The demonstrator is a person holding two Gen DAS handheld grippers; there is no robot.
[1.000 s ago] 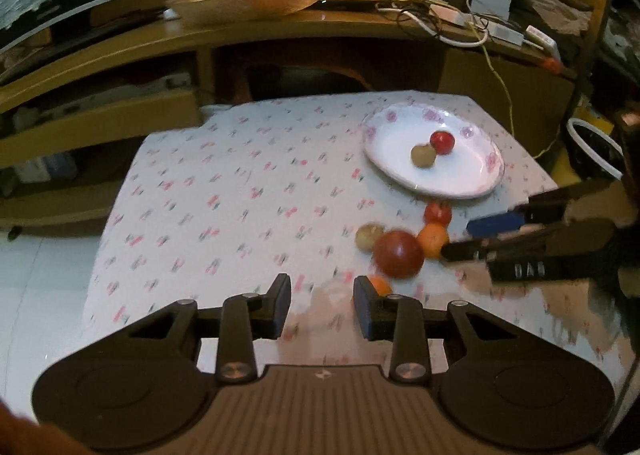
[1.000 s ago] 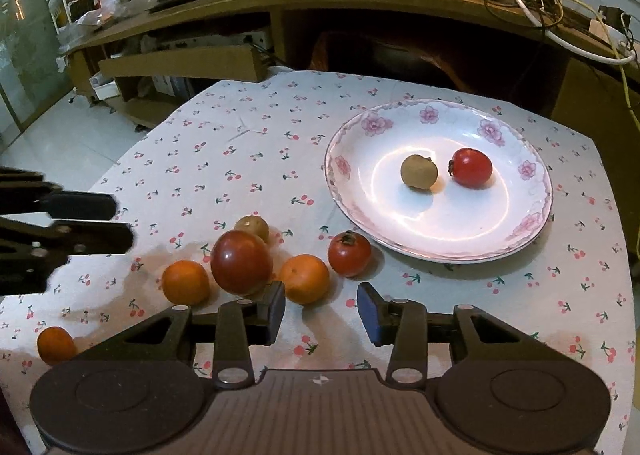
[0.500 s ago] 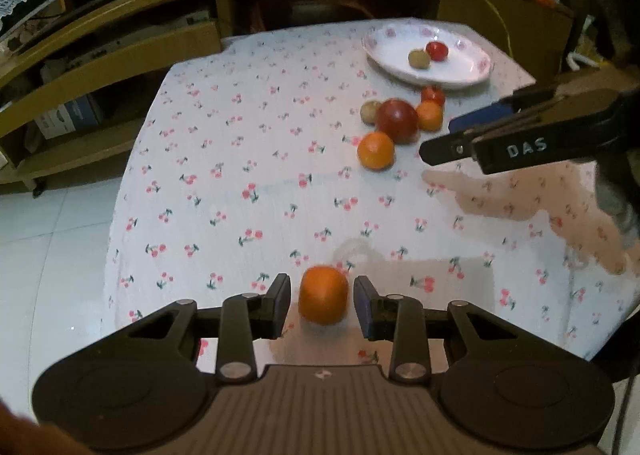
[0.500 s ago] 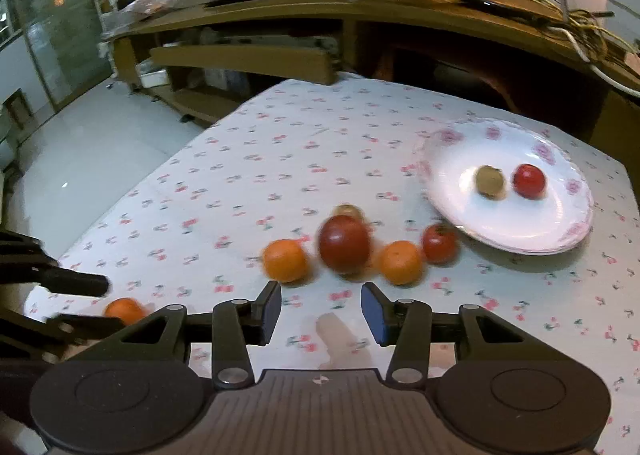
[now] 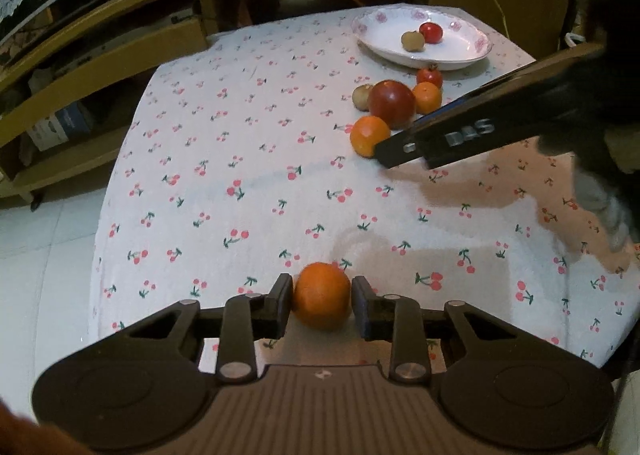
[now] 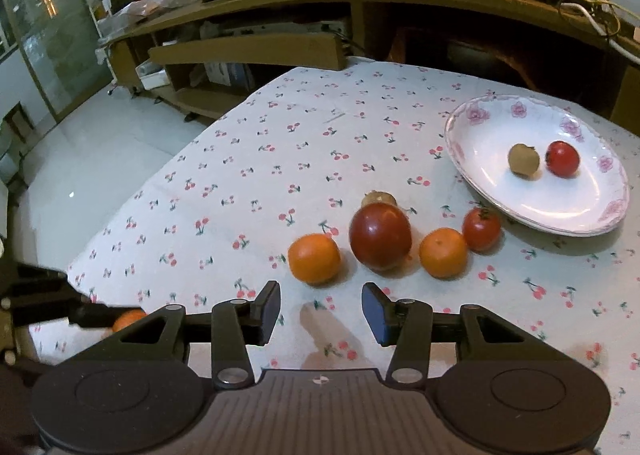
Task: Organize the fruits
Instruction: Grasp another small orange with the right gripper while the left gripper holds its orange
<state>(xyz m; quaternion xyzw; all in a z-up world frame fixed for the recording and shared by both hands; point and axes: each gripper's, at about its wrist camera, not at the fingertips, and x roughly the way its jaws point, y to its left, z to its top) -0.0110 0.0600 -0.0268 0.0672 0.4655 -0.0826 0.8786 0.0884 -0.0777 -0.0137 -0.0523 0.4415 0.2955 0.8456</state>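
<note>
Worktop: covered by a white cloth printed with red cherries; wooden shelving behind it.
Plate: white with pink flowers, at the far right of the worktop, holding a small brown fruit beside a small red tomato.
Loose fruit: an orange, a big dark red apple, a second orange and a tomato in a row near the plate; a brown fruit sits behind the apple.
Left gripper: clasping a lone orange at the near edge; both pads touch it.
Right gripper: spread wide, holding nothing, just short of the row.
Writing: "DAS" on the right gripper's side in the left wrist view.
</note>
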